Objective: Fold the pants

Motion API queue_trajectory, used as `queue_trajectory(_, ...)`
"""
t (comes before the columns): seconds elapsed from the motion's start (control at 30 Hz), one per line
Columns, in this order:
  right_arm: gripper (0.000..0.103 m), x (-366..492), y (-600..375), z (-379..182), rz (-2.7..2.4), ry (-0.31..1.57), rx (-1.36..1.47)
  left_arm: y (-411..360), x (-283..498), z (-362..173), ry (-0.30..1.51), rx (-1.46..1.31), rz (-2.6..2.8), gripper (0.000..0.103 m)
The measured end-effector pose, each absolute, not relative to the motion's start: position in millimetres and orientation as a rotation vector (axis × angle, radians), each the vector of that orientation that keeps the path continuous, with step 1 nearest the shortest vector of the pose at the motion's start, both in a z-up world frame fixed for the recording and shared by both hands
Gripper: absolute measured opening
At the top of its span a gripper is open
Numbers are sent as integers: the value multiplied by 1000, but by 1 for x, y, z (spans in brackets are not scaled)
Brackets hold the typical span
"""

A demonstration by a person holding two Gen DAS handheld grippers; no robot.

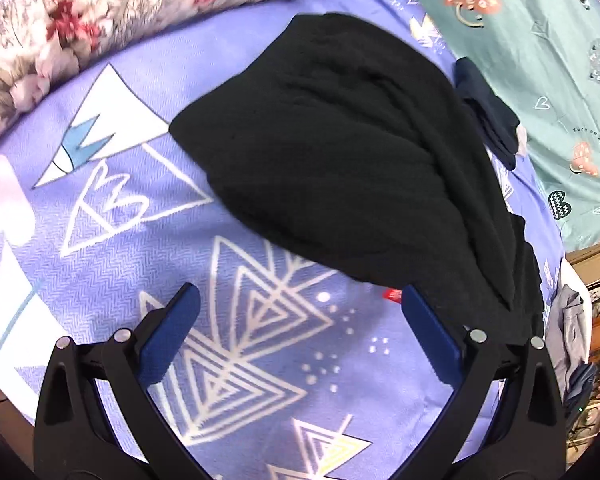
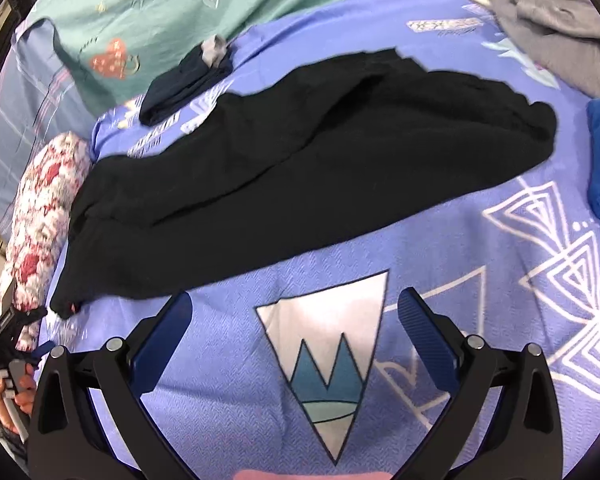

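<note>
**Both grippers poised, black pants waiting on the bed**

The black knit pants (image 2: 300,168) lie stretched across the purple bedspread with white triangle prints (image 2: 440,280), one leg over the other, rumpled along the upper edge. The right gripper (image 2: 296,308) hovers just short of the near hem, fingers spread wide and holding nothing. Over on the other side, the left gripper (image 1: 300,300) sits at the cloth's edge, fingers equally wide and empty, one fingertip right beside a small red tag (image 1: 392,294) peeking from under the fabric.

The risk? Pinching only the top layer, so the lower leg drags and the fold skews. The soft knit could also slide on the bedspread. A dark navy garment (image 2: 184,88) lies close by and might get snagged.

Readable text: the teal heart-patterned sheet (image 1: 540,80) carries small lettering too blurred to trust; the red tag's print is illegible.
</note>
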State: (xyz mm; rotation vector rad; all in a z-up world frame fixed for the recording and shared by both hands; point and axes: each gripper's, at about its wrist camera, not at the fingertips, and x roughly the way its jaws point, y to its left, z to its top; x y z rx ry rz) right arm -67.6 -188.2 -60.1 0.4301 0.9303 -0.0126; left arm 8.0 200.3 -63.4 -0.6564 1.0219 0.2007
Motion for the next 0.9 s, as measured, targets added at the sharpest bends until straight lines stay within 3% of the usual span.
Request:
queue_trajectory(0.23, 102, -58, -187, -60, -37, 934, 408, 215, 32, -71, 1012, -644, 212, 99)
queue_trajectory(0.43, 102, -50, -188, -56, -48, 944, 352, 231, 64, -74, 1018, -661, 245, 76)
queue_trajectory(0.53, 102, -50, -203, -53, -72, 960, 341, 236, 70, -75, 1030, -664, 290, 40)
queue_trajectory(0.57, 102, -50, -213, -52, -98, 965, 347, 237, 71, -75, 1030, -674, 285, 19)
queue_trajectory(0.6, 102, -50, -222, -51, -123, 967, 353, 238, 70, -76, 1030, -714, 257, 14)
queue_trajectory(0.9, 102, -44, -328, -60, -385, 974, 515, 223, 66, -50, 942, -665, 190, 9)
